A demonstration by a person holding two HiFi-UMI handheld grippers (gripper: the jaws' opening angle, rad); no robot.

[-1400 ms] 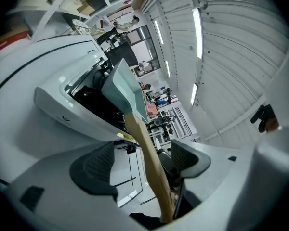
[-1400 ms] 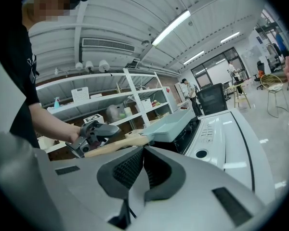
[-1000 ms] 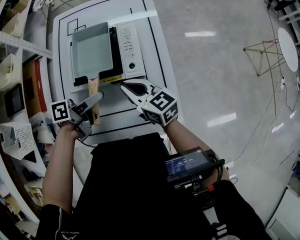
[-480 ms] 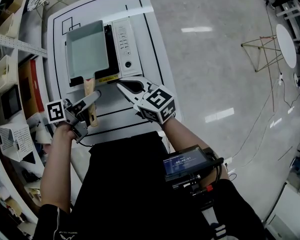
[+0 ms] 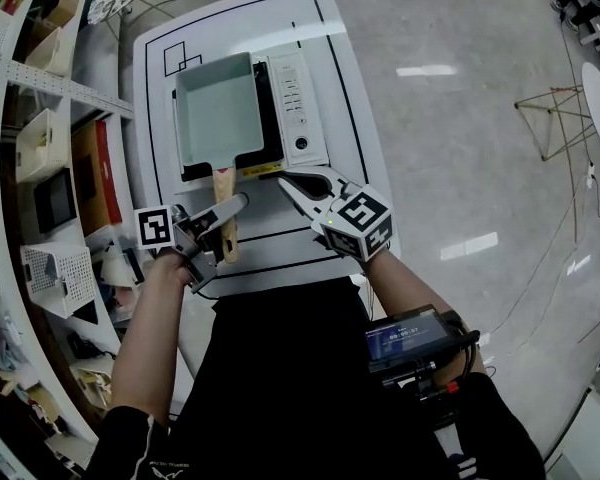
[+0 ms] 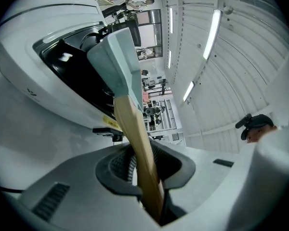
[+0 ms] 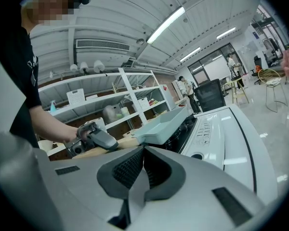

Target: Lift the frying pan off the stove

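Clamping the handle is the step in hand. The left gripper (image 5: 235,206) has its jaws round the pan's wooden handle (image 5: 225,230), and they have just been closing. In the left gripper view the handle (image 6: 135,134) runs straight out between the two pads (image 6: 119,163). These sit against its sides, so I judge the grip made, or all but made.

The pan (image 5: 218,108) lies beyond the fingertips, flat on the black top of the stove (image 5: 300,108), not yet lifted. Only its handle reaches back over the stove's front edge into the jaws.

The right gripper (image 5: 298,182) hovers just beside the left fingertips. Its tips are near the stove's front edge. Its own view shows the jaws together with nothing between them, so it has no part in the hold.

What comes next, as I read it, is a straight lift by the left hand alone. The pan's weight hangs well out past the fingers, so it will try to droop at the far end and turn the handle in the pads. That calls for a firm squeeze, a stiff wrist and a level rise. The pan's base must clear the stove top before any move sideways. The right gripper should keep clear of its path.
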